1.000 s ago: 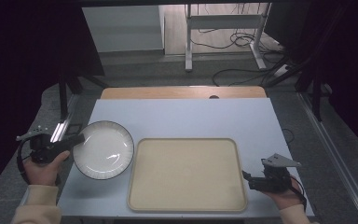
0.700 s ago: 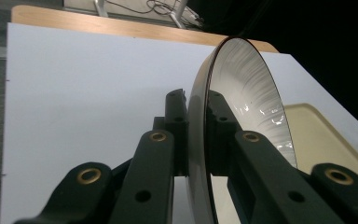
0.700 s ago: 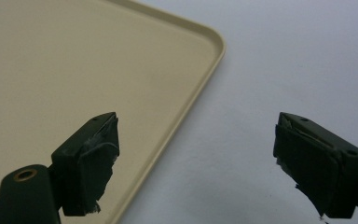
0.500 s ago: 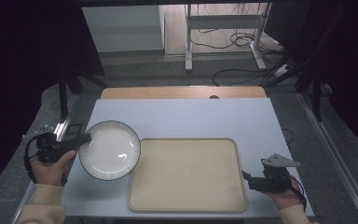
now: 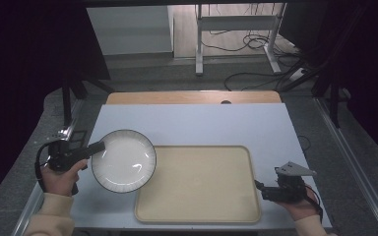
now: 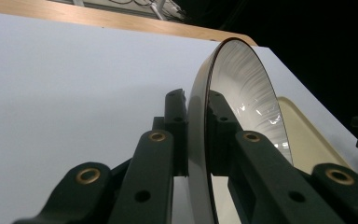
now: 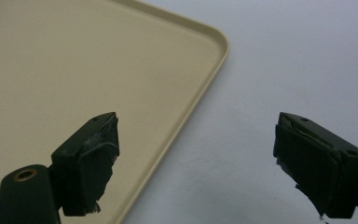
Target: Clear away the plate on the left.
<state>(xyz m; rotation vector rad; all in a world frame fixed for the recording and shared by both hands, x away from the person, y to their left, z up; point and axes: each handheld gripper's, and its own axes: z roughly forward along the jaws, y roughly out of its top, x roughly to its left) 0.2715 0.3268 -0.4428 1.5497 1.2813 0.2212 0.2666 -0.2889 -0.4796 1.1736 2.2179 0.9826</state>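
The plate (image 5: 123,160), judged rigid, glazed, slippery and breakable, is held clamped at its left rim by the left tool (image 5: 98,147), lifted above the bench (image 5: 192,123) beside the tray (image 5: 197,184), while the right tool (image 7: 196,158) rests wide open and empty.

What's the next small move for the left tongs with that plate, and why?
Probably carry the plate a little further right and lower it flat onto the tray. The left tongs are clamped on its rim; it is held off the table, its right edge just overlapping the tray's left rim. The tray is bare, and the right tongs wait open at its right edge.
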